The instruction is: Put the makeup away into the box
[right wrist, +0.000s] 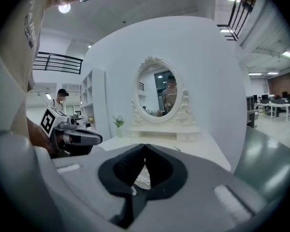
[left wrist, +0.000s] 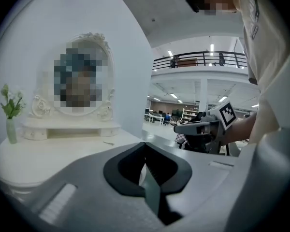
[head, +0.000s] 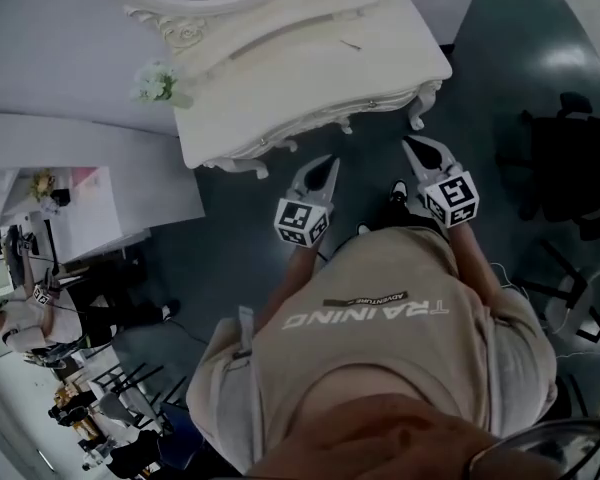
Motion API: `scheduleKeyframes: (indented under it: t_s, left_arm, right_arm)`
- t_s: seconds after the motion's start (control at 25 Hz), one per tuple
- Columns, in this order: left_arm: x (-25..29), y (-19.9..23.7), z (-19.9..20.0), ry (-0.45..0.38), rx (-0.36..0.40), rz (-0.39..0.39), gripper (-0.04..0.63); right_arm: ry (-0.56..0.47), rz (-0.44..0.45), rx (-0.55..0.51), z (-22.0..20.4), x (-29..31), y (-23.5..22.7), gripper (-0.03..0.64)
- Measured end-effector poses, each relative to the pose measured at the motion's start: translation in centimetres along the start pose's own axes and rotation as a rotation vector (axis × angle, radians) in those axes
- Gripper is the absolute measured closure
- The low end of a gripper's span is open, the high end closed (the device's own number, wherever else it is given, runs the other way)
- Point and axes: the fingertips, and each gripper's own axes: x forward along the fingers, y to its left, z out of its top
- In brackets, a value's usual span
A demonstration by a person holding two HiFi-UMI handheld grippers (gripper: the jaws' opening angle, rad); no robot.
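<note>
A white dressing table [head: 310, 63] with an oval mirror [right wrist: 159, 88] stands in front of me. My left gripper [head: 329, 162] and my right gripper [head: 412, 145] hang side by side just short of its front edge, both pointing at it. The jaws of each are shut with nothing between them, as the left gripper view [left wrist: 145, 145] and the right gripper view [right wrist: 144, 147] show. No makeup and no box are in view. A small thin dark item [head: 352, 45] lies on the tabletop.
A vase of white flowers [head: 158, 83] stands at the table's left end. A white partition [head: 70, 158] lies to the left, with seated people [head: 20, 313] and chairs beyond it. Dark chairs [head: 570, 158] stand at the right on the grey floor.
</note>
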Motion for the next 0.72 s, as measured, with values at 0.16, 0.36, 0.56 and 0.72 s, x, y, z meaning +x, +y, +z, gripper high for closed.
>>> scheduleKeyframes:
  t_s: [0.16, 0.36, 0.56, 0.72]
  left_arm:
    - [4.5, 1.0, 2.2, 0.008, 0.027, -0.009, 0.588]
    - [8.4, 3.2, 2.9, 0.062, 0.025, 0.057, 0.588]
    - [12.4, 4.2, 2.5, 0.103, -0.003, 0.106, 0.588]
    - [14.5, 5.5, 2.9, 0.108, -0.033, 0.143, 0.588]
  right_arm:
    - [-0.040, 0.002, 0.005, 1.5, 2.9, -4.8, 0.614]
    - [-0.057, 0.061, 0.020, 2.4, 6.1, -8.9, 0.614]
    - [-0.008, 0.072, -0.038, 1.0, 8.0, -14.9, 0.613]
    - [0.013, 0.083, -0.007, 0.6, 9.8, -18.2, 0.614]
